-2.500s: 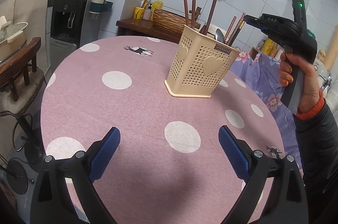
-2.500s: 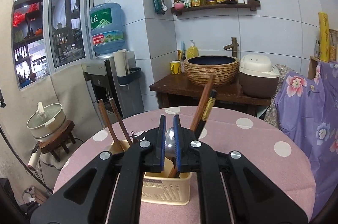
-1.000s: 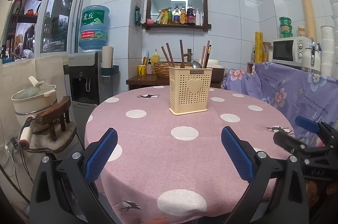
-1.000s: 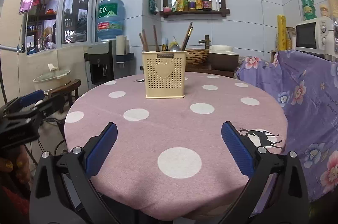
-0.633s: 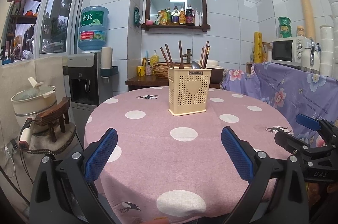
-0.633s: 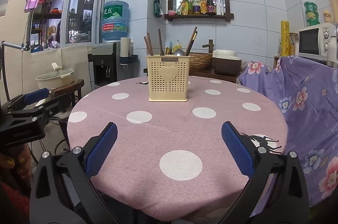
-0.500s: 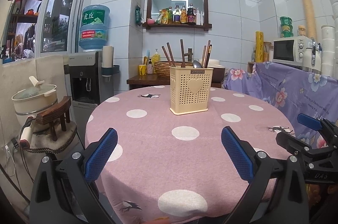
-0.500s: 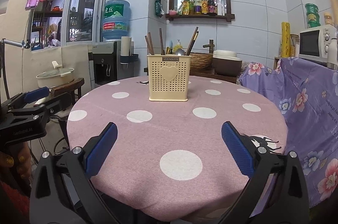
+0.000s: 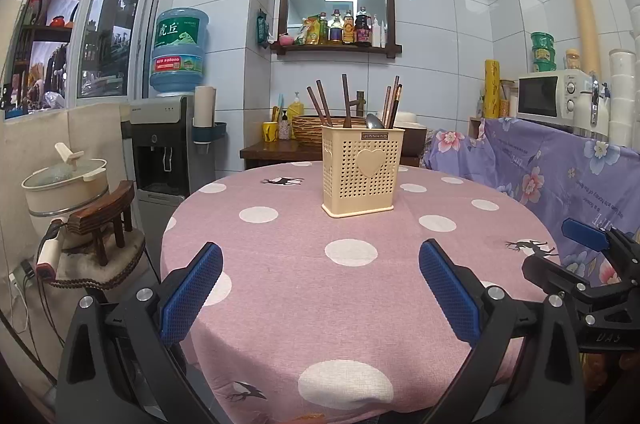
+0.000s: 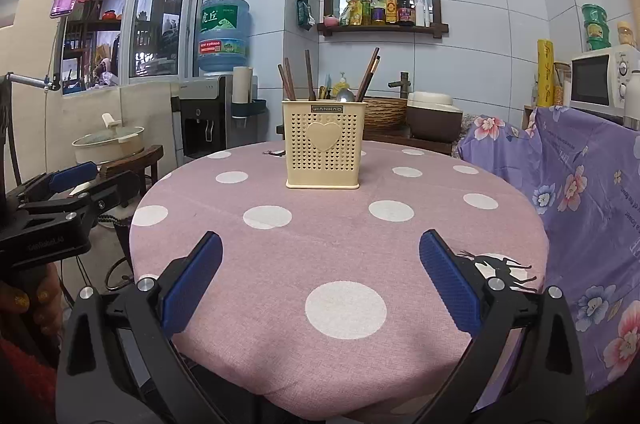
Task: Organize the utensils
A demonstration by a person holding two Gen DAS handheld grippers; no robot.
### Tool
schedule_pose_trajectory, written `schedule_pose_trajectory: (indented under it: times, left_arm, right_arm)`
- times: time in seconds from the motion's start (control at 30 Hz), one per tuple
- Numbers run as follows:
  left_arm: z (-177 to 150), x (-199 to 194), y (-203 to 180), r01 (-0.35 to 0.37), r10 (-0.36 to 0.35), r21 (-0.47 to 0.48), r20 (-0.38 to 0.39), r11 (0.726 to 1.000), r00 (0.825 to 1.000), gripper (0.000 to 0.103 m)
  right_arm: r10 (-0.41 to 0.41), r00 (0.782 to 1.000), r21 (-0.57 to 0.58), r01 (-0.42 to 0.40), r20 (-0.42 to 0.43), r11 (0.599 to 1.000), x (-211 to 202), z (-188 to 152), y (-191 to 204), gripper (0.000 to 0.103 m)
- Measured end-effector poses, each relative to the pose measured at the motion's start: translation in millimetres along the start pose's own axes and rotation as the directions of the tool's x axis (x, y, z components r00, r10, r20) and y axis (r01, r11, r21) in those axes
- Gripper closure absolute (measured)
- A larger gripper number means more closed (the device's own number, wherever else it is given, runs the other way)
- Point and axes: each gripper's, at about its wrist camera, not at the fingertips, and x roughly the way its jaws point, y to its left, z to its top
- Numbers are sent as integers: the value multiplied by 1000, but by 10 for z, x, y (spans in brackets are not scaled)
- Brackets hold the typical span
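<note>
A cream perforated utensil holder [image 9: 362,170] [image 10: 324,154] with a heart on its face stands upright near the far side of the round pink polka-dot table [image 9: 304,284] [image 10: 320,236]. Several brown chopsticks [image 9: 345,100] [image 10: 309,74] and a metal spoon [image 9: 374,121] [image 10: 345,95] stick up out of it. My left gripper [image 9: 320,294] hangs open over the table's near edge, nothing between its blue pads. My right gripper [image 10: 320,282] is open too, empty, at the near edge; it also shows at the right in the left wrist view [image 9: 576,260].
A purple flowered cloth [image 9: 560,176] [image 10: 592,184] covers furniture right of the table. A water dispenser [image 9: 168,144], a pot [image 9: 66,184] and a small wooden stool [image 9: 104,220] stand to the left. A dark side table with a woven basket [image 10: 384,112] sits behind. A hand [image 10: 28,304] holds the left gripper.
Since 2.5 s ago the right gripper has let go of the spoon in the holder, opened and pulled back to the table's near edge. Both grippers have held almost still over the last second.
</note>
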Motion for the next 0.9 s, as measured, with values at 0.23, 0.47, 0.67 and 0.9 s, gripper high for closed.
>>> schedule_pose_trajectory:
  times: [0.23, 0.47, 0.67, 0.9]
  left_arm:
    - [-6, 14, -2, -1, 1, 0, -7, 1000, 1000, 5]
    - [-11, 27, -14, -10, 10, -5, -8, 1000, 1000, 5]
    - [5, 29, -11, -30, 30, -8, -6, 1000, 1000, 5]
    - [26, 53, 21, -47, 47, -15, -14, 999, 999, 5]
  right_arm:
    - [4, 1000, 5, -4, -4, 1000, 13, 4, -12, 6]
    - [1, 1000, -1, -1, -6, 1000, 18, 4, -2, 6]
    - [-1, 1000, 4, 1, -11, 1000, 26, 1, -4, 6]
    - [-2, 1000, 17, 3, -23, 1000, 56, -15, -34, 6]
